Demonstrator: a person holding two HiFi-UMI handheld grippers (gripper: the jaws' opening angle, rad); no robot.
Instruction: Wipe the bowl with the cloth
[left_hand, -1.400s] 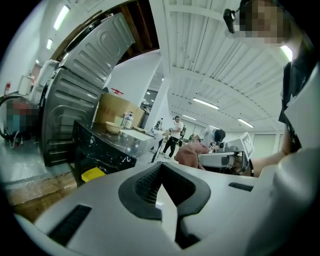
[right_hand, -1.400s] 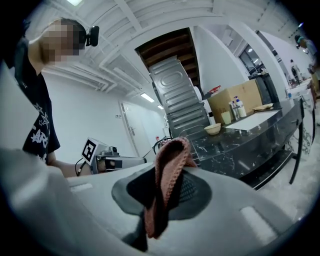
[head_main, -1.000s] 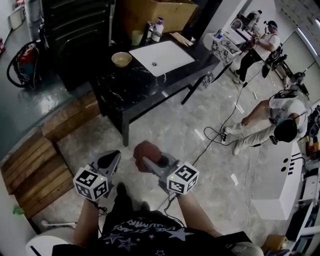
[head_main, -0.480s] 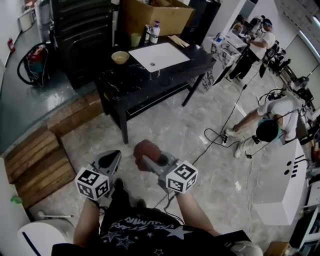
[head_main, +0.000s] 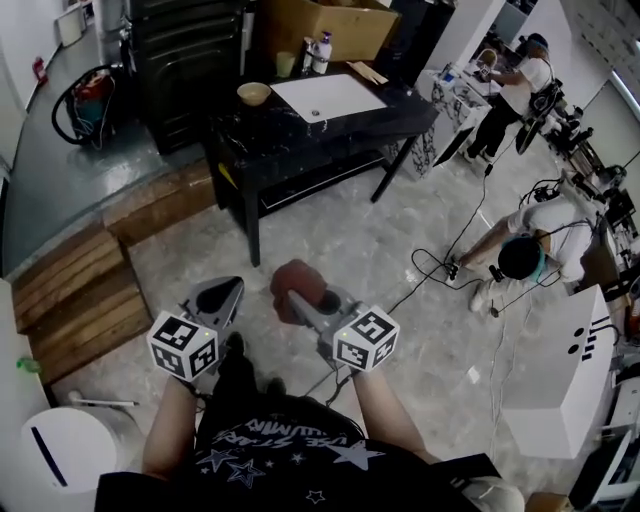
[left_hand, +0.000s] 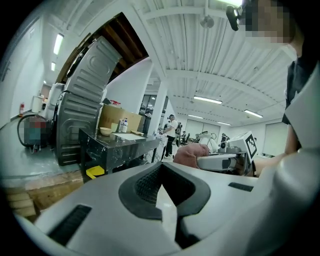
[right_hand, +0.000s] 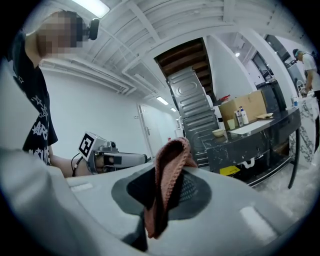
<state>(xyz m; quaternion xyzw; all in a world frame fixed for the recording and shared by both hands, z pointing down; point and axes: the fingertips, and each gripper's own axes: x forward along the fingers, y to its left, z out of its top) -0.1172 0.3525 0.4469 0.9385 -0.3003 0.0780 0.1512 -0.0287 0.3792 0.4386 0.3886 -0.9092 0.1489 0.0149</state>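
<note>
Right gripper (head_main: 303, 302): jaws clamped on a folded pinkish cloth (head_main: 295, 281); left gripper (head_main: 222, 293): jaws closed together, nothing between them; bowl (head_main: 253, 93) stands on the black table (head_main: 300, 140), well apart from both grippers; lettering on the person's shirt (head_main: 285, 450) is not readable.

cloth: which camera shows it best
Right gripper view: the cloth fills the centre, knit visible, pinched in the right claw. Head view shows a small reddish lump; left gripper view a partial side glimpse.
</note>
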